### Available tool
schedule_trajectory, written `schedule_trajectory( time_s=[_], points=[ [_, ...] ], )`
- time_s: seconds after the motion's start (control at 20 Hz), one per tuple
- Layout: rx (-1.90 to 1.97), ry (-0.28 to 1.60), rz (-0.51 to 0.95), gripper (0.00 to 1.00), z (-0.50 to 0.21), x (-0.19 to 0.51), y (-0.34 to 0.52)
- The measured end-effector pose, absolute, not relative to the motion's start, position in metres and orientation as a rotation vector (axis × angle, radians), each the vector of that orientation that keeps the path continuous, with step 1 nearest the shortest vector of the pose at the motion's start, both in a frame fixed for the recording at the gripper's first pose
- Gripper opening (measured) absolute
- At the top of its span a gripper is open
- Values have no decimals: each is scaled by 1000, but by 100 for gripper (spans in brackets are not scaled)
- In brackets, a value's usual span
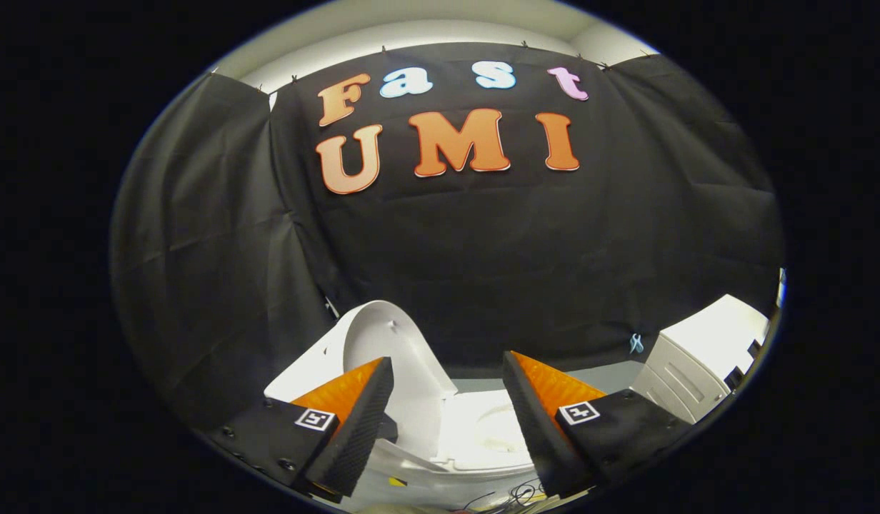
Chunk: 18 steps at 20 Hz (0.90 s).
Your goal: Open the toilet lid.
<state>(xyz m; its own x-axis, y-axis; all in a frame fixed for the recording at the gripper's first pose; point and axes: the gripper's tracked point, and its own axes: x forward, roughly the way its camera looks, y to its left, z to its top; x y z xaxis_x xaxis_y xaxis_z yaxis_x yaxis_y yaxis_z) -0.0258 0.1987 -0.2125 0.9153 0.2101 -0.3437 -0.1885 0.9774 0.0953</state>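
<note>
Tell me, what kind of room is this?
It looks like a pretend bathroom set up in a booth. A white toilet stands there with its lid already up, black cloth hangs as walls, and a white cabinet stands beside it. The gripper is open, holding nothing.

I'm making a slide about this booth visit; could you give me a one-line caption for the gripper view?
Open tool hangs above a white toilet whose lid already stands raised.

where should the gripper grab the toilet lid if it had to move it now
The toilet lid already stands raised, leaning back from the bowl. Its rounded top rim is the free part; probably pinch that edge front to back, coming from the bowl side. The gripper is open, holding nothing.
</note>
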Motion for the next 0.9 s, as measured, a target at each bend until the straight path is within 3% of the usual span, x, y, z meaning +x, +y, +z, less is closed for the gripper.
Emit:
schedule_trajectory(
  time_s=[0.9],
  points=[
    [62, 254, 150, 99, -141, -19, 141]
  ],
)
